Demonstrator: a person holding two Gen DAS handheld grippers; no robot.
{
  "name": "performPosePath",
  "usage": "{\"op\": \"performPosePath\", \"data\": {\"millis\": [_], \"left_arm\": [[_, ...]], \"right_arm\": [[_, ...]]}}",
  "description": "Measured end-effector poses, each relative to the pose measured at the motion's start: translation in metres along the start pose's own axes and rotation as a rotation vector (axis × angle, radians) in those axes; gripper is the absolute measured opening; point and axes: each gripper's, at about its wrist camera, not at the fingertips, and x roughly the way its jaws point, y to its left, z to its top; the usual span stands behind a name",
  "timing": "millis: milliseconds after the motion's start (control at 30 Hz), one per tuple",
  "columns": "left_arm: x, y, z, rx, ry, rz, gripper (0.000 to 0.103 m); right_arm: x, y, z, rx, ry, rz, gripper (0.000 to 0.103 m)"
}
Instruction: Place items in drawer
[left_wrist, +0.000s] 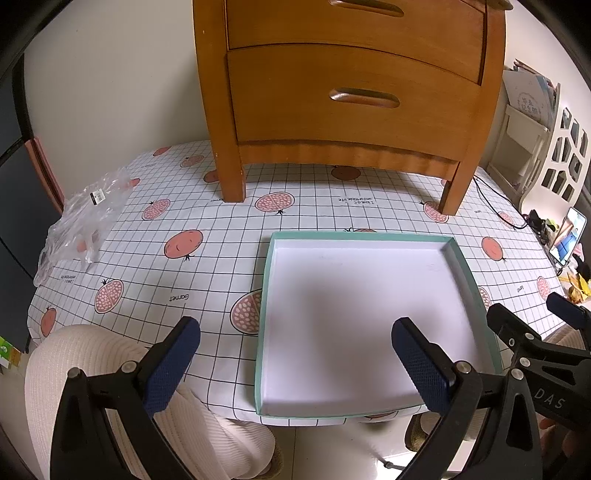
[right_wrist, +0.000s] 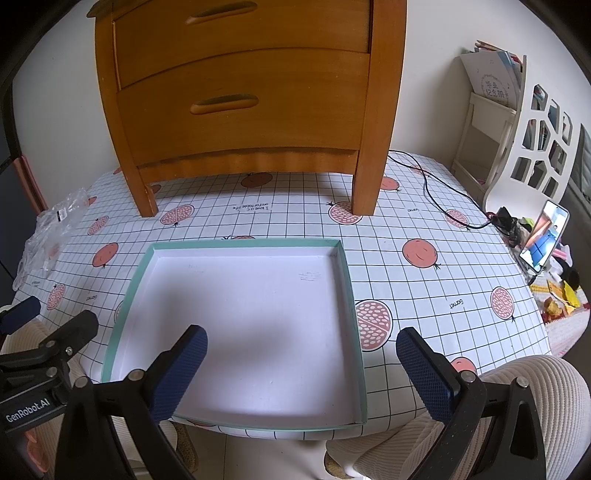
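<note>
Two hand-held claws hang side by side at the near edge of a bench (right_wrist: 424, 206) covered in a pomegranate-print grid cloth, both spread wide and holding nothing: the left claw (left_wrist: 295, 354) frames the near-left corner of a shallow mint-rimmed box lid (left_wrist: 452, 254), while the right claw (right_wrist: 301, 363) is poised over that tray's near-right part. The tray's white floor is bare apart from a faint scribble, and no loose item to be stowed can be made out on the cloth. At the far side stands a small wooden nightstand (right_wrist: 373, 140) with two curved drawers; its lower drawer (left_wrist: 314, 99) and the upper drawer (left_wrist: 354, 26) both sit flush and closed, each with a recessed slot handle (left_wrist: 364, 98). Off to the left edge lies a crumpled clear plastic bag (left_wrist: 81, 221), its contents too blurred to identify; a propped phone (right_wrist: 543, 236) and a black cable (right_wrist: 436, 192) occupy the right. The person's pale ribbed knees (left_wrist: 88, 373) show below the bench edge. Judging by the empty tray and shut drawers, the job appears either not yet begun or already finished; if it is starting, the next move would call for one claw to reach forward, hook a drawer's slot handle and draw it out before anything can go in.
</note>
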Motion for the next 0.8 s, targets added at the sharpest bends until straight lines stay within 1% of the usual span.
{"op": "performPosePath", "data": {"millis": [800], "left_arm": [[-0.0039,0.0028,-0.0006,-0.013,-0.021,-0.011,0.103]], "right_arm": [[0.0003,0.0003,-0.0004,-0.001,0.001,-0.001,0.103]]}}
